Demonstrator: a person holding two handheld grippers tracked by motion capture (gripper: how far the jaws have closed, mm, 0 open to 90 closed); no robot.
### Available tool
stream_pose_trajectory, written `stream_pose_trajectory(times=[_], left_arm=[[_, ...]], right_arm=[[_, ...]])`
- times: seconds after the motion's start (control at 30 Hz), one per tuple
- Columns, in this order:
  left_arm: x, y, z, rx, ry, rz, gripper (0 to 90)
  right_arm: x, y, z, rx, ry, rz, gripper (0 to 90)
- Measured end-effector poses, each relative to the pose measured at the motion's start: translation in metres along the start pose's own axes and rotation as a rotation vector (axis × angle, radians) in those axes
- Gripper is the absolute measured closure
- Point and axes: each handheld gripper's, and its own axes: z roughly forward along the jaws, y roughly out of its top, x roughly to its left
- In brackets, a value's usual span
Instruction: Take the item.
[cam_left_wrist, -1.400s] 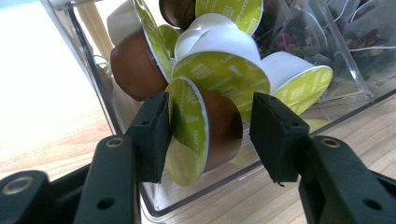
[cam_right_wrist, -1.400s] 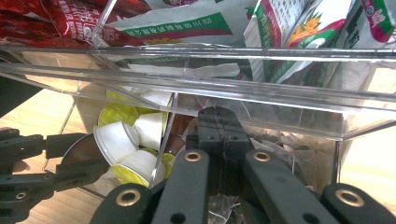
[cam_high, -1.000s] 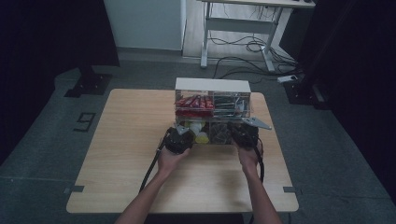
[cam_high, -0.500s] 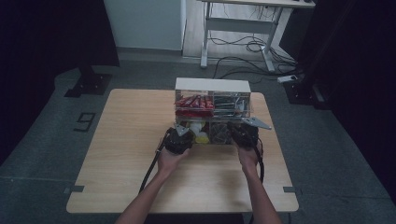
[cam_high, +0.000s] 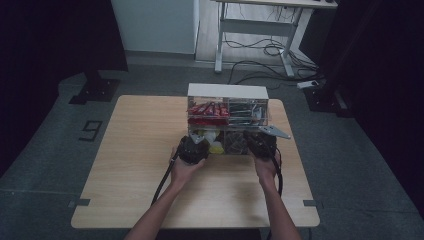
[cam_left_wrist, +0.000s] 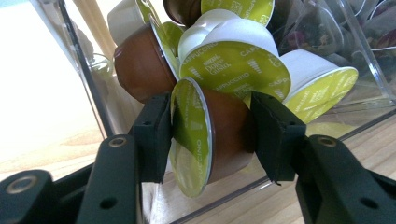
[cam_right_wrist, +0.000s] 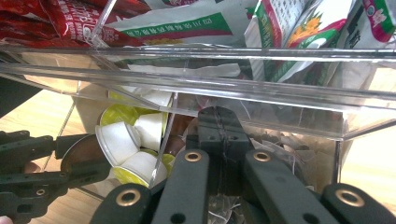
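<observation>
A brown coffee capsule with a green foil lid lies on a heap of similar capsules in the lower left drawer of a clear drawer organizer. My left gripper straddles that capsule. Its jaws have just been opening: the lid rests against the left pad and a thin dark gap shows at the right pad. My right gripper is shut, its tips reaching into the lower right drawer among clear-wrapped sachets. From above, the left gripper and right gripper sit side by side at the organizer's front.
The upper drawers hold red packets and printed sachets. The organizer stands at the far middle of the wooden table. A grey plate sticks out to the organizer's right. Cables trail back along both forearms.
</observation>
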Motion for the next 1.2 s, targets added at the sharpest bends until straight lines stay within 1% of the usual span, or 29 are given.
stream_pose_trajectory(times=[0.13,0.23,0.33,0.4,0.6,0.73,0.93,1.2], left_arm=[[0.0,0.0,0.0,0.0,0.004,0.003,53.0],[0.001,-0.001,-0.001,-0.005,-0.002,0.001,54.0],[0.002,-0.003,-0.003,-0.025,0.002,0.02,55.4],[0.003,-0.005,-0.004,-0.047,0.003,0.018,56.3],[0.007,-0.006,-0.008,-0.068,-0.045,0.003,57.4],[0.008,-0.005,-0.013,-0.092,-0.057,0.003,57.6],[0.01,-0.002,-0.022,-0.11,-0.078,0.006,57.7],[0.01,0.0,-0.033,-0.139,-0.104,-0.002,57.7]], right_arm=[[0.0,0.0,0.0,0.0,-0.001,0.001,88.9],[0.0,0.0,0.0,0.0,-0.002,0.002,89.0],[0.0,0.0,0.0,-0.001,-0.001,0.002,89.0],[0.0,0.0,0.0,-0.002,-0.001,0.001,88.9],[0.0,0.0,0.0,-0.002,-0.001,0.003,89.0],[0.0,-0.001,0.0,-0.003,0.0,0.005,89.0],[0.0,-0.001,0.0,-0.003,0.0,0.004,88.9],[0.0,-0.001,0.0,-0.004,-0.001,0.006,88.9]])
